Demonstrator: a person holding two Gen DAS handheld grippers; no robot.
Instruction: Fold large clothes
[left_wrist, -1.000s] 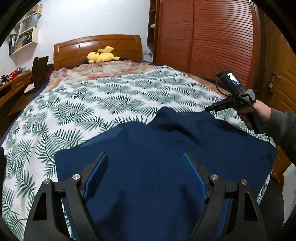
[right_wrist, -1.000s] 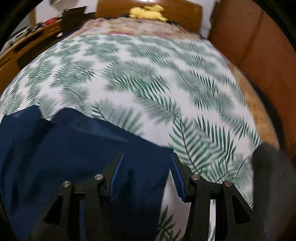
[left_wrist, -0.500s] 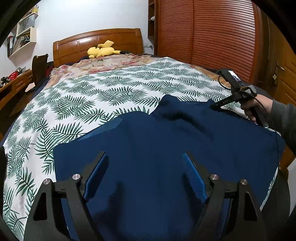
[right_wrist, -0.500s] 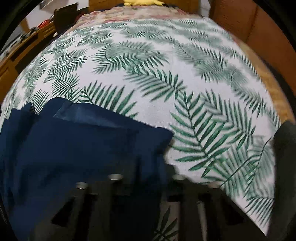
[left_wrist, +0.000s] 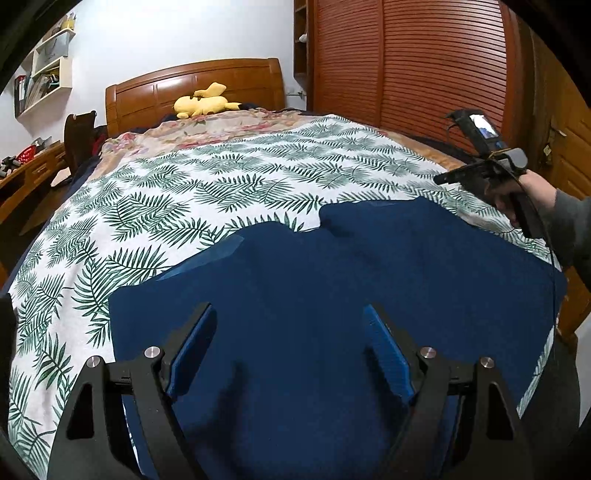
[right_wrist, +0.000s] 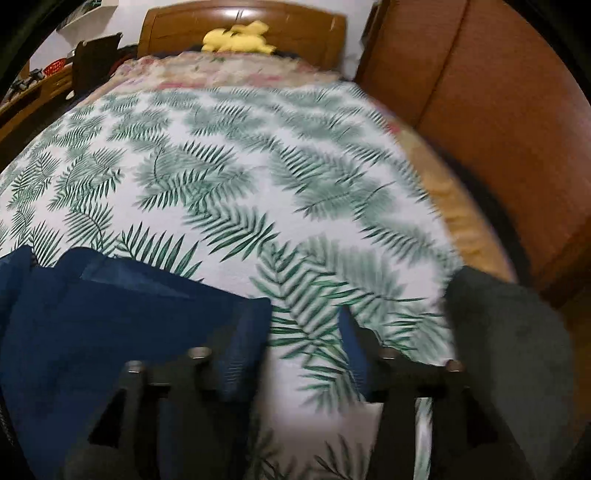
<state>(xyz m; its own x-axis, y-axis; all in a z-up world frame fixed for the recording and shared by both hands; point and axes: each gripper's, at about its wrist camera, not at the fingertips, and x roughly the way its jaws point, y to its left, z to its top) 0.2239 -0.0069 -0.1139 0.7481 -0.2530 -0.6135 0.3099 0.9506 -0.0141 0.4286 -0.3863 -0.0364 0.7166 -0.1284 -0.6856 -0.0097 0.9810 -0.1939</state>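
Note:
A large dark blue garment (left_wrist: 332, 295) lies spread flat on the near end of the bed. My left gripper (left_wrist: 288, 336) is open and hovers just above its middle. My right gripper (right_wrist: 295, 332) is open and empty, blurred by motion, above the garment's far right corner (right_wrist: 147, 314) and the leaf-print bedspread. It also shows in the left wrist view (left_wrist: 480, 173), held by a hand above the garment's right edge.
The bed has a white bedspread with green leaves (left_wrist: 221, 184) and a wooden headboard (left_wrist: 192, 88) with a yellow plush toy (left_wrist: 203, 103). A brown wardrobe (left_wrist: 406, 62) stands on the right. A desk and chair (left_wrist: 77, 136) stand on the left. A grey sleeve (right_wrist: 509, 350) shows at right.
My right gripper dipped to the garment's corner, then lifted and shifted right off it, open. The garment's upper edge now lies flatter. My left gripper has stayed open over the garment.

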